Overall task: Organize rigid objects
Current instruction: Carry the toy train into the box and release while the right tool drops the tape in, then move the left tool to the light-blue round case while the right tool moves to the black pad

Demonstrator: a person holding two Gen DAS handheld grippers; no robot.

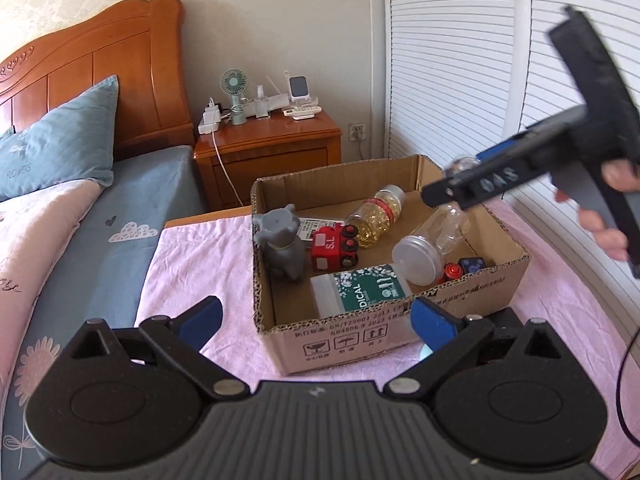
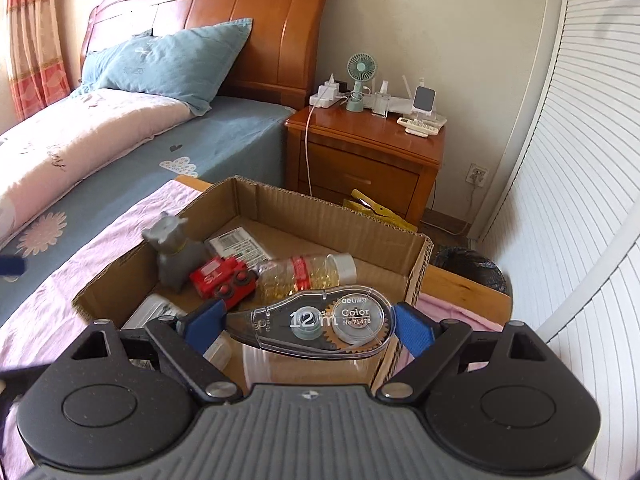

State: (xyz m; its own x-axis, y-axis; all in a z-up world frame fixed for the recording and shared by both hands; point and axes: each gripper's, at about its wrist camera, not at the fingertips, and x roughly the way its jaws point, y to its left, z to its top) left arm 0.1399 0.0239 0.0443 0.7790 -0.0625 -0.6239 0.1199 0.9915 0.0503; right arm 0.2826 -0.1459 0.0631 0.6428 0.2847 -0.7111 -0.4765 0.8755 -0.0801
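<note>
Left wrist view: the left claw [image 1: 316,320] stands wide open with nothing between its blue pads, hanging over the pink-covered surface [image 1: 192,264] at the near edge of the cardboard box [image 1: 400,332]. Inside the box a grey animal figure [image 1: 282,242] stands upright in the near-left corner, a red toy train [image 1: 334,246] lies beside it, and a capsule bottle [image 1: 376,216] lies with its cap toward the far-right corner. A clear empty jar [image 1: 432,248] lies on its side, lid toward the near wall, next to a white medical bottle [image 1: 360,290] lying along that wall. The right claw [image 1: 460,188] reaches in over the box's right wall, held by a hand [image 1: 608,208]. Bare pink cloth lies left of the box.

Right wrist view: the right claw [image 2: 308,326] grips a clear correction tape dispenser [image 2: 316,326] by its ends, long axis crosswise between the pads, narrow tip to the left, above the open box. The box's far half is mostly bare floor.
</note>
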